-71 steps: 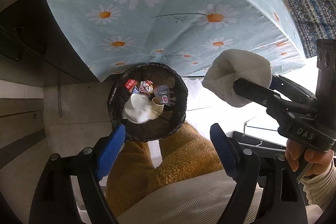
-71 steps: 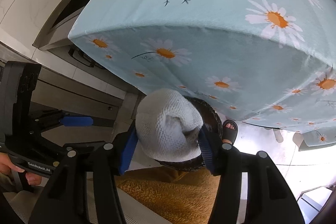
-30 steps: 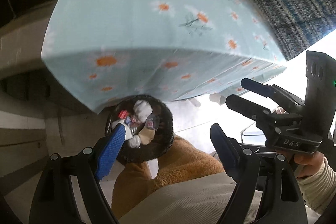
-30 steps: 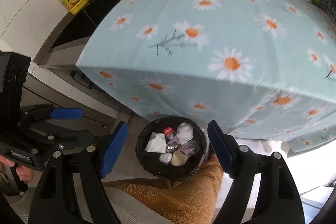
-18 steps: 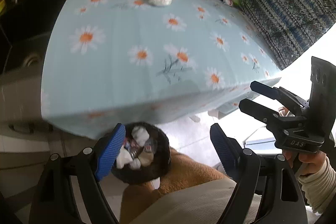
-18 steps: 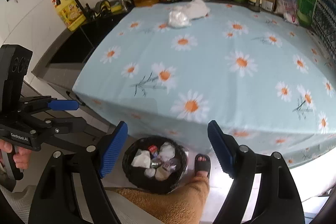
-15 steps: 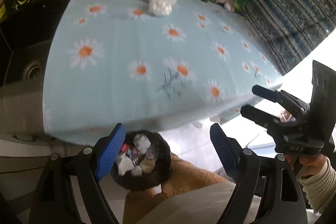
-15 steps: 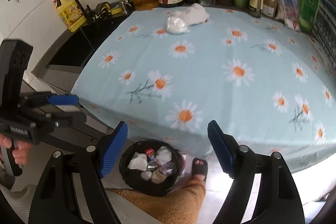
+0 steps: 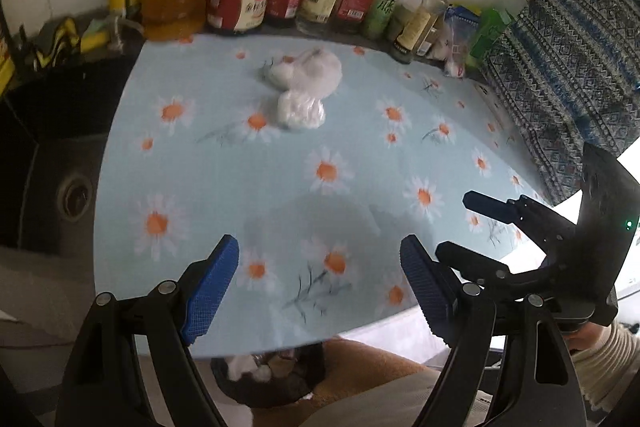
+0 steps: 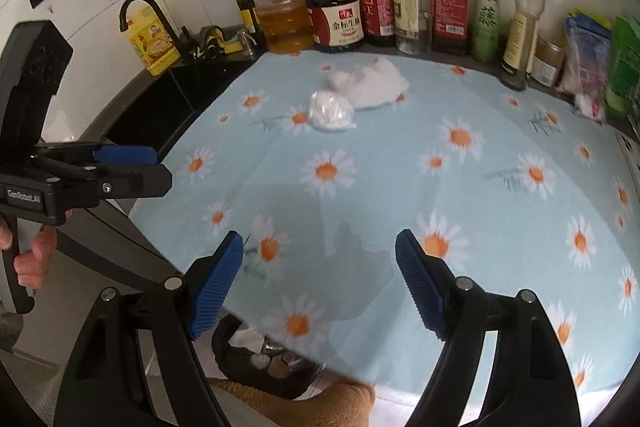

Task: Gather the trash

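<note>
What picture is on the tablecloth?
The tablecloth is light blue with white daisies with orange middles. The right wrist view shows it best.

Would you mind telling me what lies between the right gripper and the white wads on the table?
Only bare daisy tablecloth lies between the right gripper and the white wads; the right wrist view shows it.

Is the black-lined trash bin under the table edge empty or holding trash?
Holding trash: the black-lined trash bin shows white wads and wrappers inside.
</note>
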The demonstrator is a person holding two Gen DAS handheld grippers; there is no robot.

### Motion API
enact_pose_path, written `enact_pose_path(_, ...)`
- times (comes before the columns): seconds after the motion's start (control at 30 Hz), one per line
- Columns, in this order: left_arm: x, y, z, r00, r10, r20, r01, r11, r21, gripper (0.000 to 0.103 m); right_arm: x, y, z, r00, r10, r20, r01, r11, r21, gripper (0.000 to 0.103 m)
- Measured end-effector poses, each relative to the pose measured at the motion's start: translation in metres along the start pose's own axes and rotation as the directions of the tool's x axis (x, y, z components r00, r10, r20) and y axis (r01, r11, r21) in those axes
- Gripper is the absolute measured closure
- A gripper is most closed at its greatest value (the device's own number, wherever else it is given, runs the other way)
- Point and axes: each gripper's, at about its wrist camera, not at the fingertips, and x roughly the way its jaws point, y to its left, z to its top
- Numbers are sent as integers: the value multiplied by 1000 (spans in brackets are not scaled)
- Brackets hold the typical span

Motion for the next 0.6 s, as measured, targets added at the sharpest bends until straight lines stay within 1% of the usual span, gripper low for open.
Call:
enact_pose_path(0.1,5,-6,15,998,58,25,-58,998,-16,22,5,-17,12,1000,25,4,-25,1000,-9,25)
enact_pose_path(0.17,9,-6,26,999,41,33,-39,998,-56,22,9,-30,20,999,41,8,-41,999,-6,25)
enact_pose_path(0.2,14,-7,33,998,51,30,-49,996,-69,22,11,-36,23,999,48,7,-48,999,-6,25)
enact_pose_path(0.27,23,-11,44,998,64,20,-63,996,-69,22,15,-50,29,998,56,6,-56,998,-8,25)
enact_pose_path(0.37,42,-17,62,994,106,-2,-106,993,-54,22,20,-69,34,998,60,4,-60,998,-5,25)
enact_pose_path(0.47,54,-20,75,995,98,-8,-99,993,-65,22,24,-88,39,998,69,2,-69,998,2,25)
enact_pose_path(0.6,78,-18,96,993,112,-25,-113,990,-84,22,32,-108,46,997,75,-10,-75,997,5,25)
